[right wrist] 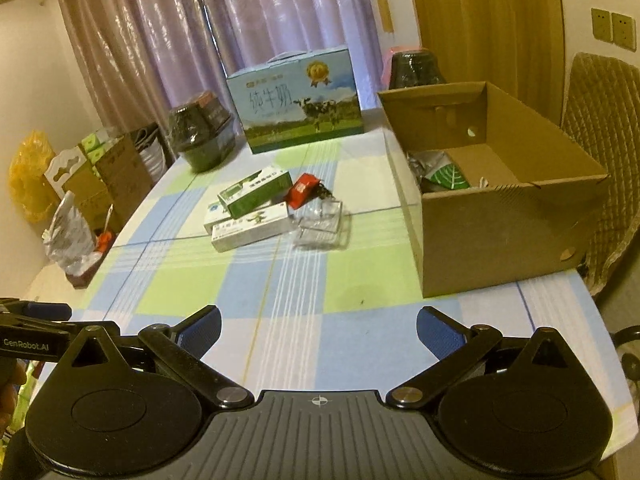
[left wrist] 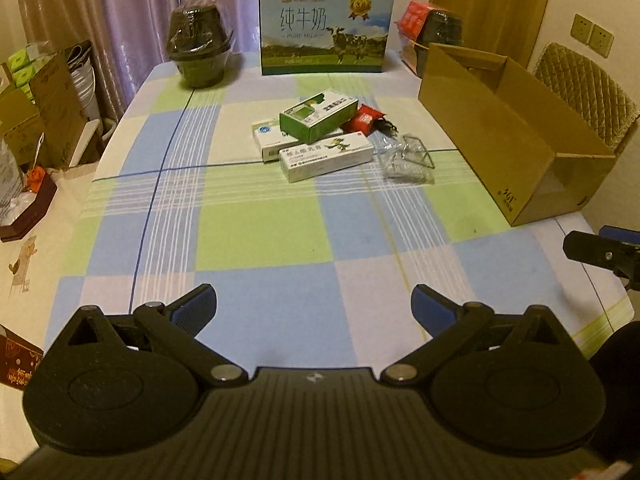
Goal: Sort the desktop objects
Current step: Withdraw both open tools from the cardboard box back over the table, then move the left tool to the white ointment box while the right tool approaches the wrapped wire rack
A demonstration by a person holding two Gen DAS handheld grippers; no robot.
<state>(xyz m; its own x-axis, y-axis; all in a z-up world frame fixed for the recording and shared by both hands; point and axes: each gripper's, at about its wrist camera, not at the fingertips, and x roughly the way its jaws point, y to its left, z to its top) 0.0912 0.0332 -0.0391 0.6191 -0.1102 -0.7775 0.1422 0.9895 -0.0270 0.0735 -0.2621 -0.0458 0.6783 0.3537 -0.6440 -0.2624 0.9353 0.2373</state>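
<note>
Checked tablecloth (left wrist: pixel 260 240), purple curtains (left wrist: pixel 132 8) behind.

medicine boxes (left wrist: pixel 320 136) – 3 | red packet (left wrist: pixel 366 119) – 1 | clear plastic case (left wrist: pixel 408 160) – 1 | cardboard box (left wrist: pixel 516 152) – 1 | milk carton (left wrist: pixel 325 28) – 1 | dark wrapped bowl stacks (left wrist: pixel 200 48) – 2

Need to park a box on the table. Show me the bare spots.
Free: the checked cloth between both open grippers and the pile of small boxes; also left of the pile, before the black pot. Crowded: between the pile and the cardboard box, where clear packaging lies.
</note>
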